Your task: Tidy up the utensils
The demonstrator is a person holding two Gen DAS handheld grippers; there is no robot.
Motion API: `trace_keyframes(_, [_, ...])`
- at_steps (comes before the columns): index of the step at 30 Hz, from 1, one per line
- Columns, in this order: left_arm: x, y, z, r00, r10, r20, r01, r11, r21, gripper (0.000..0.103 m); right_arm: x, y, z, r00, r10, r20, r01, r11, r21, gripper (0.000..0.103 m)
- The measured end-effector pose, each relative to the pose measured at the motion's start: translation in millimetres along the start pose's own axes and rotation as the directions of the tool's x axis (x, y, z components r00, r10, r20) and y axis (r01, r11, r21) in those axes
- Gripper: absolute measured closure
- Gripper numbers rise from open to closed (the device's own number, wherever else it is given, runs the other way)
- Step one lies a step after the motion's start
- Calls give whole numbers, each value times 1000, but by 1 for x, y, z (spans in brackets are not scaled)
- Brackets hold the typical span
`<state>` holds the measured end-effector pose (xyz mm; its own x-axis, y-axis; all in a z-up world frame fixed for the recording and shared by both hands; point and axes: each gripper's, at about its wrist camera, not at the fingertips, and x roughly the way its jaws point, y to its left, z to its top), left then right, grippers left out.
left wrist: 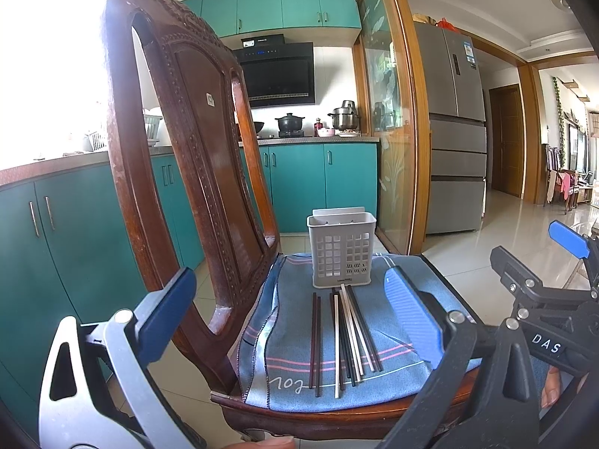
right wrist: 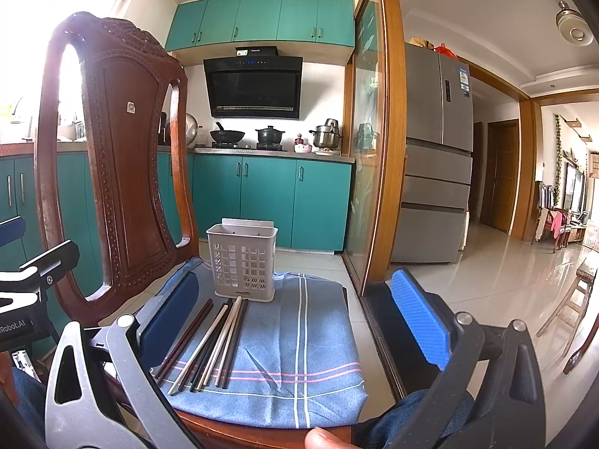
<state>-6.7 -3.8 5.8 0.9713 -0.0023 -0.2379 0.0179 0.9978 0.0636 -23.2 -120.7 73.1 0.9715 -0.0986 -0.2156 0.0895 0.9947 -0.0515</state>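
Several dark and pale chopsticks (left wrist: 344,336) lie side by side on a blue cloth (left wrist: 393,385) on a wooden chair seat; they also show in the right wrist view (right wrist: 209,344). A pale grey slotted utensil holder (left wrist: 341,250) stands upright just behind them, also in the right wrist view (right wrist: 243,262), and looks empty. My left gripper (left wrist: 295,318) is open and empty, held above the near end of the chopsticks. My right gripper (right wrist: 295,321) is open and empty, over the cloth to the right of the chopsticks; its fingers (left wrist: 569,239) show at the right of the left wrist view.
The chair's carved wooden back (left wrist: 179,142) rises on the left, close to the left gripper. Teal kitchen cabinets (right wrist: 269,202), a stove with pots (right wrist: 269,136) and a range hood stand behind. A glass sliding door (right wrist: 367,149), a fridge (right wrist: 434,149) and tiled floor lie to the right.
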Motion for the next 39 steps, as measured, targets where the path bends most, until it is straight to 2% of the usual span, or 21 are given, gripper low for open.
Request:
trace_keyframes(10, [3, -2, -1, 1000, -7, -9, 7, 1000, 0, 3, 3, -3, -3, 1000, 0, -5, 0, 1000, 3, 2])
trace_keyframes(15, [15, -3, -5, 999, -21, -42, 21, 1000, -3, 3, 11, -3, -5, 1000, -12, -21, 12, 1000, -13, 2])
trace_keyframes(17, [30, -4, -11, 995, -33, -96, 33, 999, -5, 3, 25, -5, -6, 998, -28, -64, 26, 999, -37, 2])
trace_keyframes(18, [38, -5, -16, 991, -36, -125, 36, 999, -4, 3, 43, -7, -8, 990, -43, -136, 34, 997, -67, 2])
trace_keyframes(19, [46, -7, -21, 987, -40, -154, 40, 999, -3, 3, 56, -9, -10, 980, -58, -190, 42, 995, -88, 2])
trace_keyframes(21, [65, -11, -34, 972, -51, -229, 52, 999, -2, 3, 88, -17, -23, 947, -85, -311, 55, 993, -104, 2])
trace_keyframes(23, [84, -14, -46, 954, -53, -294, 56, 998, 1, 3, 114, -25, -36, 913, -43, -406, 17, 998, -67, 3])
trace_keyframes(25, [99, -17, -56, 939, -54, -339, 57, 998, 0, 3, 138, -29, -49, 879, 11, -476, -19, 1000, -11, 15])
trace_keyframes(27, [111, -15, -62, 929, -69, -364, 68, 998, -16, 3, 168, -25, -60, 840, 48, -541, -44, 999, 21, 38])
trace_keyframes(29, [121, -13, -67, 921, -75, -383, 68, 997, -31, 3, 192, -13, -67, 814, 88, -574, -80, 996, 38, 50])
trace_keyframes(30, [125, -11, -69, 918, -75, -390, 67, 997, -34, 3, 205, -5, -68, 800, 110, -589, -105, 994, 42, 52])
trace_keyframes(32, [134, -8, -74, 908, -76, -412, 62, 997, -47, 4, 239, 25, -70, 759, 172, -627, -192, 981, 38, 53])
trace_keyframes(36, [150, -6, -86, 889, -78, -451, 57, 997, -60, 12, 288, 72, -78, 696, 231, -680, -276, 960, 44, 53])
trace_keyframes(39, [160, -4, -90, 879, -72, -472, 52, 997, -54, 16, 312, 95, -86, 672, 233, -703, -289, 956, 41, 53])
